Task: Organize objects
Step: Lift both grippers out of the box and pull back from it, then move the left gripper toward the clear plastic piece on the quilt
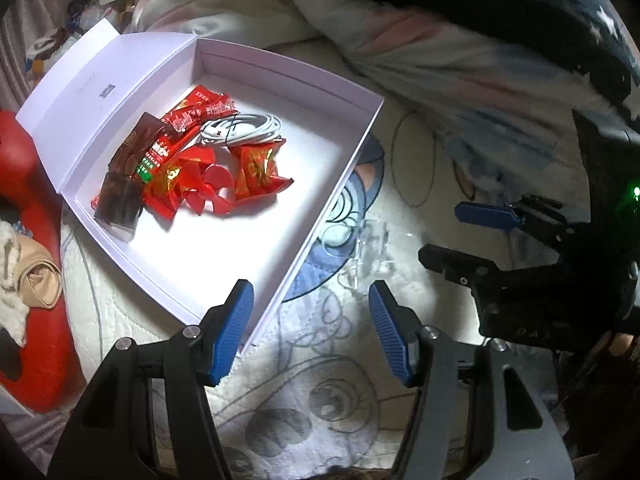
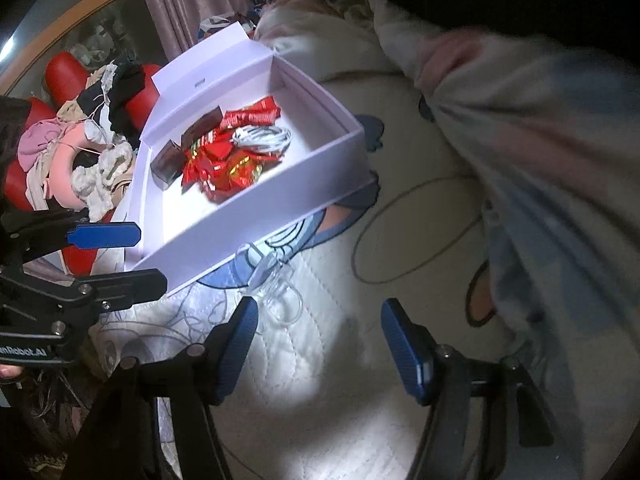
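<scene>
Clear plastic piece [image 1: 370, 250] beside white box [image 1: 344, 178] (red snack packets [image 1: 256, 172], white cable [image 1: 244, 130] inside).

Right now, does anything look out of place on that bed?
Yes. A small clear plastic piece lies on the quilt just outside the white box, while the snack packets and cable are inside.
</scene>
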Available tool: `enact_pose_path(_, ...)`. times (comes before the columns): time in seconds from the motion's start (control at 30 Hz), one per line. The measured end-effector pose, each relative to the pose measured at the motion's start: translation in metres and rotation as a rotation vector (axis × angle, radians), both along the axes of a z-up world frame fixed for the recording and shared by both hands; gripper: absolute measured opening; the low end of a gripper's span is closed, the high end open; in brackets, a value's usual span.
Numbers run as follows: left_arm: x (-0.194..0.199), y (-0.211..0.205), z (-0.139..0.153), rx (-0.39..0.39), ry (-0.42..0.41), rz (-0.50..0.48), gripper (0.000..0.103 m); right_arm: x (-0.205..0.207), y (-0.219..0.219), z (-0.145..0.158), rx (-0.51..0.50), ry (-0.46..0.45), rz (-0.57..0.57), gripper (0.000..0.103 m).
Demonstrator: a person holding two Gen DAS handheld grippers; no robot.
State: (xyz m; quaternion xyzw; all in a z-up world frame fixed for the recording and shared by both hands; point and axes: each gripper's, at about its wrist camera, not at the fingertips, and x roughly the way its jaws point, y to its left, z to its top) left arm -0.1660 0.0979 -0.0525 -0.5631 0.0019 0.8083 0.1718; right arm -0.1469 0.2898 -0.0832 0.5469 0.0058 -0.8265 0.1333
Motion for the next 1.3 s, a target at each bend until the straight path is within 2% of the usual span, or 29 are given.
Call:
enact_pose_path(0.1,-0.001,-0.001,-0.002,0.014,-0.004,0.007,0.058,-0.003,-0.002,-0.012,-0.016,-0.038,0.007,0.057)
enact_pose_path(0.3,-0.008,-0.003,-0.006,-0.012,-0.011,0.026,0.058,-0.01,-0.007,-0.024,-0.074,-0.068,0.019,0.049)
enact_pose_path(0.37,-0.009,-0.004,-0.008,-0.026,-0.01,0.037,0.058,-0.012,-0.009,-0.027,-0.092,-0.077,0.026,0.041)
enact_pose_path(0.4,-0.009,-0.004,-0.009,-0.051,-0.005,0.042,0.058,-0.013,-0.01,-0.029,-0.094,-0.086,0.029,0.033)
enact_pose_path(0.5,-0.01,-0.005,-0.01,-0.071,0.003,0.035,0.058,-0.016,-0.013,-0.029,-0.117,-0.098,0.038,0.024)
enact_pose_path(0.63,-0.011,-0.009,-0.012,-0.047,-0.006,0.049,0.058,-0.015,-0.015,-0.021,-0.146,-0.078,0.052,0.014)
enact_pose_path(0.87,-0.011,-0.008,-0.007,0.0,-0.002,0.032,0.058,-0.011,-0.013,-0.017,-0.179,-0.093,0.059,0.01)
enact_pose_path(1.1,-0.006,0.005,-0.009,0.047,-0.026,-0.032,0.058,0.005,-0.001,-0.012,-0.197,-0.113,0.075,0.006)
enact_pose_path(1.3,-0.002,0.019,-0.011,0.011,0.021,-0.079,0.059,0.022,0.021,-0.01,-0.206,-0.14,0.056,0.005)
